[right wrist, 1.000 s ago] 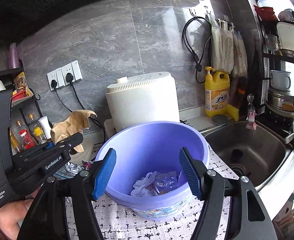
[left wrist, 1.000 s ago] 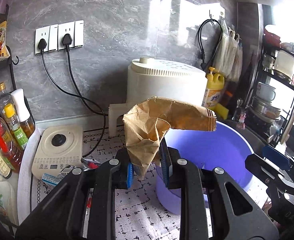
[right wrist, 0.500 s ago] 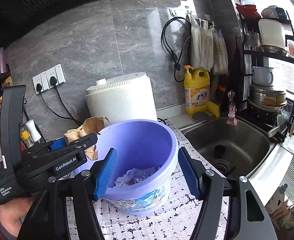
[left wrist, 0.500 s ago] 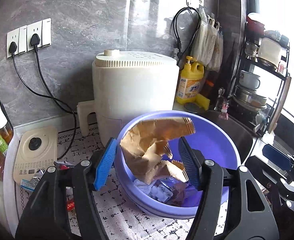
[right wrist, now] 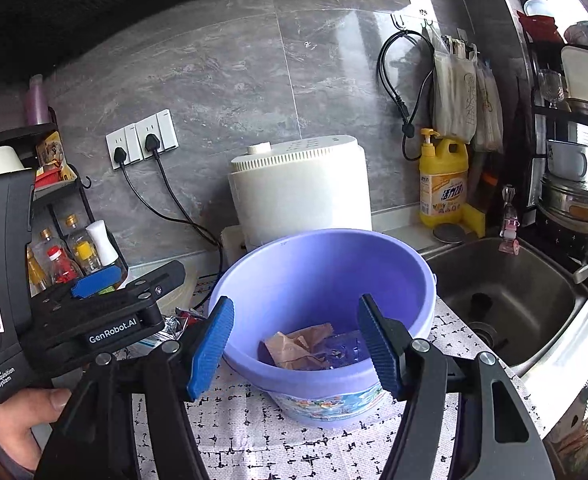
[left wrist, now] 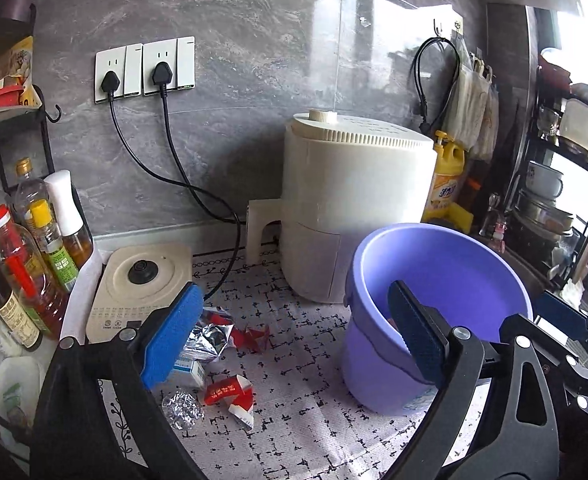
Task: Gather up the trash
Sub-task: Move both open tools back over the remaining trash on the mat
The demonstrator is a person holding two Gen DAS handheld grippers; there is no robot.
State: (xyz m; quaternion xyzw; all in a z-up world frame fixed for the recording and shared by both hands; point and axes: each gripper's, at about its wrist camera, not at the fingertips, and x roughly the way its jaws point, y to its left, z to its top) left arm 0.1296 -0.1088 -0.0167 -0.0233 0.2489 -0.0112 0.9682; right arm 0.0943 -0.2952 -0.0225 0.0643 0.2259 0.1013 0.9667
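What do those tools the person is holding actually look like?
Each hand-held gripper is a black plastic frame with silver screws and two ribbed blue finger pads: left, right. White lettering on the left one reads "GenRobot.AI" and "Data Acquisition System". A bare hand grips it.

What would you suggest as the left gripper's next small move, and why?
Probably lower the open left gripper onto the red wrapper. The brown paper lies in the purple bucket, while trash remains on the mat.
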